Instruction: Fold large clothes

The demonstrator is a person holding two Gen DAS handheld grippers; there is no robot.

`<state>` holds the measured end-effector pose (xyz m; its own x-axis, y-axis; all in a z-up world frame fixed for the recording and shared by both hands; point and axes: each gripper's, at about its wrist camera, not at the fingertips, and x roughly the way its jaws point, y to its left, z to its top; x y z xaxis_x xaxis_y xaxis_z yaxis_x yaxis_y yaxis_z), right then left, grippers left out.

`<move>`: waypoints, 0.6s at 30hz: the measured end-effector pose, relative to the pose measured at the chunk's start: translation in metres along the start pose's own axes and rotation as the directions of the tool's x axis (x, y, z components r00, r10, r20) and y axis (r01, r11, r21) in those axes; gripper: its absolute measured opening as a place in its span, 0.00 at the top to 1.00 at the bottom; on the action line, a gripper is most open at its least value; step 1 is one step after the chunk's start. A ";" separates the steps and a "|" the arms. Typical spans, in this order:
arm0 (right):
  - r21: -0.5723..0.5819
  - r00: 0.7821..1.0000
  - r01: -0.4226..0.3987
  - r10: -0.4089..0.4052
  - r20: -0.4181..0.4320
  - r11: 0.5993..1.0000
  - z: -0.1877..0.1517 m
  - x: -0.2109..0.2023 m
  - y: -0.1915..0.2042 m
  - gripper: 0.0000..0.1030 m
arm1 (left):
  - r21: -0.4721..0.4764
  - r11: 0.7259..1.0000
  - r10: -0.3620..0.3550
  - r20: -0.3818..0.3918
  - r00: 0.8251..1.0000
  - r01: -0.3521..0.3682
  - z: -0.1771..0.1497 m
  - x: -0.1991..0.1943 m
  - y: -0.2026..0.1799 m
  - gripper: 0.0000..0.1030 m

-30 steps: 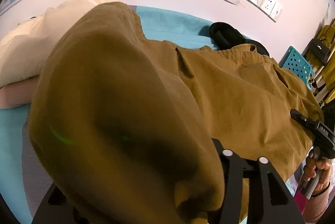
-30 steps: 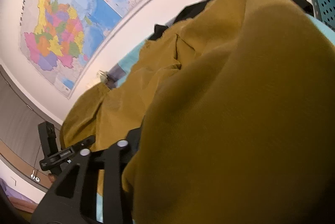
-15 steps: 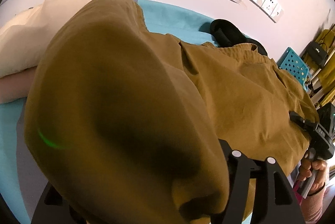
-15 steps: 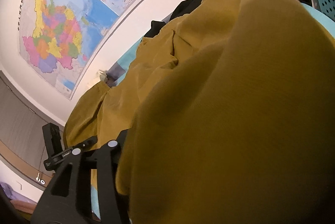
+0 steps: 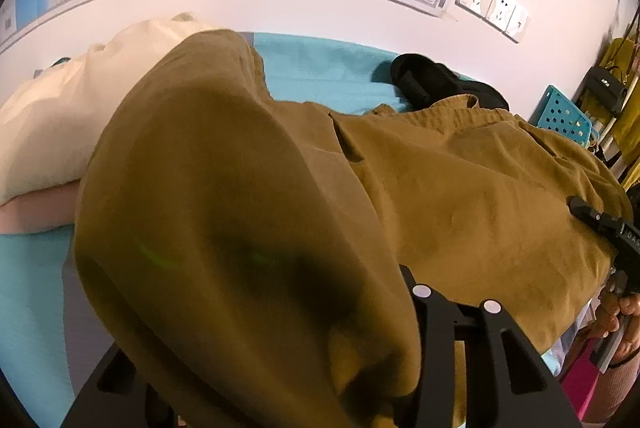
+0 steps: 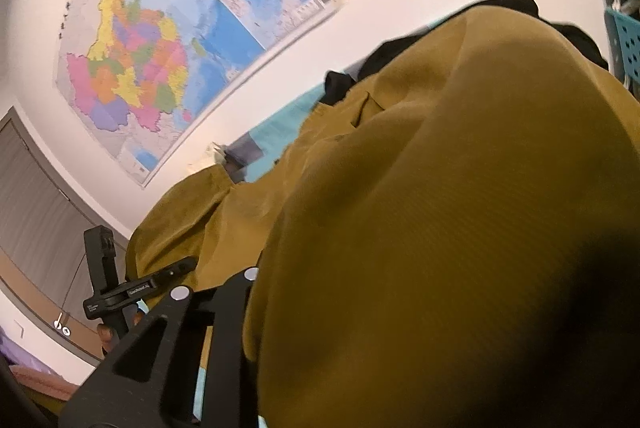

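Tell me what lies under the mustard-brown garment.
Under the mustard-brown garment a teal sheet shows at its edges, and a black garment sticks out past its far edge. The cloth hides whatever lies beneath its middle.

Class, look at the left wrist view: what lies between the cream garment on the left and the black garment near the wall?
In the left wrist view, the brown garment's raised fold and a bare strip of teal cover lie between the cream garment and the black garment.
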<state>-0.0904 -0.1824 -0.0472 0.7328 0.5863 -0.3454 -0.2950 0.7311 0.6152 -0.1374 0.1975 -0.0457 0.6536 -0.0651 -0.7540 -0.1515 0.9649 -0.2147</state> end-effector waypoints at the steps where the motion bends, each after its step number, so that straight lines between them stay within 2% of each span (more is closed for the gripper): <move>1: -0.004 1.000 -0.003 0.003 0.003 1.000 0.001 -0.001 0.001 0.78 | -0.001 1.000 -0.002 0.002 1.000 0.002 0.001 -0.001 0.000 0.59; 10: -0.101 0.998 -0.027 0.032 0.048 0.995 0.018 -0.009 0.040 0.81 | 0.038 0.999 -0.021 0.061 0.998 0.019 0.020 -0.025 -0.003 0.62; 18: -0.195 0.992 -0.044 0.066 0.107 0.980 0.034 -0.015 0.078 0.82 | 0.085 0.996 -0.030 0.151 0.988 0.018 0.047 -0.056 -0.011 0.62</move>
<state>-0.1037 -0.1467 0.0300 0.7730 0.5928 -0.2261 -0.4412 0.7584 0.4798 -0.1379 0.2027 0.0283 0.7623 -0.0552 -0.6449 -0.0767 0.9817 -0.1746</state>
